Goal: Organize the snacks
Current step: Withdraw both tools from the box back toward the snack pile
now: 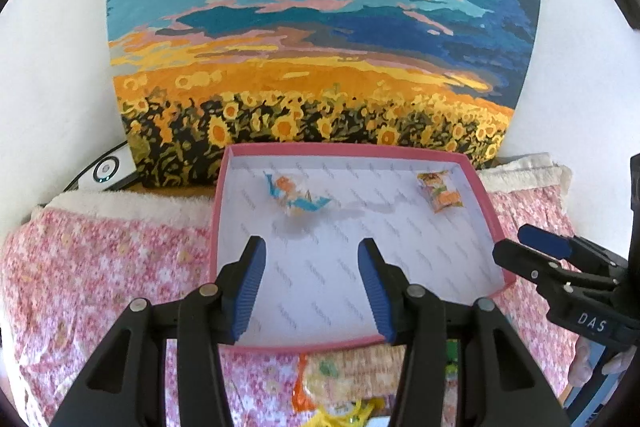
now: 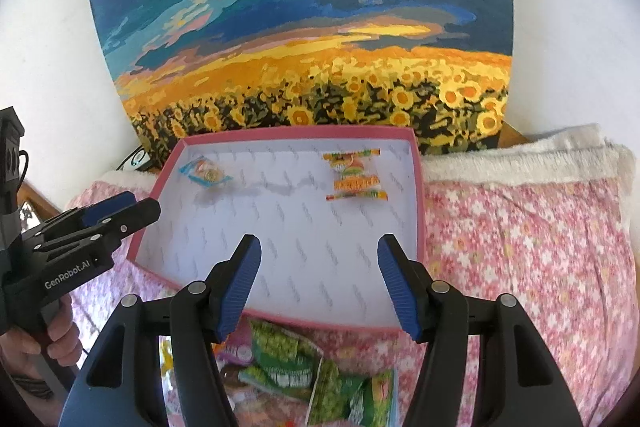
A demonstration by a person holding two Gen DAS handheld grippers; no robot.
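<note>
A shallow pink-rimmed box [image 1: 486, 203] [image 2: 418, 195] with a white lining lies on a pink floral cloth. Inside, at the far left, rests a blue-and-orange snack packet [image 1: 298, 197] [image 2: 205, 171]; at the far right, an orange-and-green packet [image 1: 440, 191] [image 2: 355, 175]. My left gripper [image 1: 311, 287] hovers open over the box's near part, nothing between its fingers. My right gripper [image 2: 319, 285] is also open and bare over the box's near edge; it shows at the right in the left wrist view [image 1: 532, 253]. Loose snack packets lie in front of the box: green ones [image 2: 288, 359] and an orange one [image 1: 340, 375].
A large sunflower-field painting [image 1: 320, 39] [image 2: 304, 27] leans on the white wall behind the box. A white towel edge [image 1: 132, 205] [image 2: 520, 163] runs under the floral cloth [image 1: 100, 267] [image 2: 528, 247]. A silver device [image 1: 106, 171] sits at the back left. A hand [image 2: 44, 343] grips the left tool.
</note>
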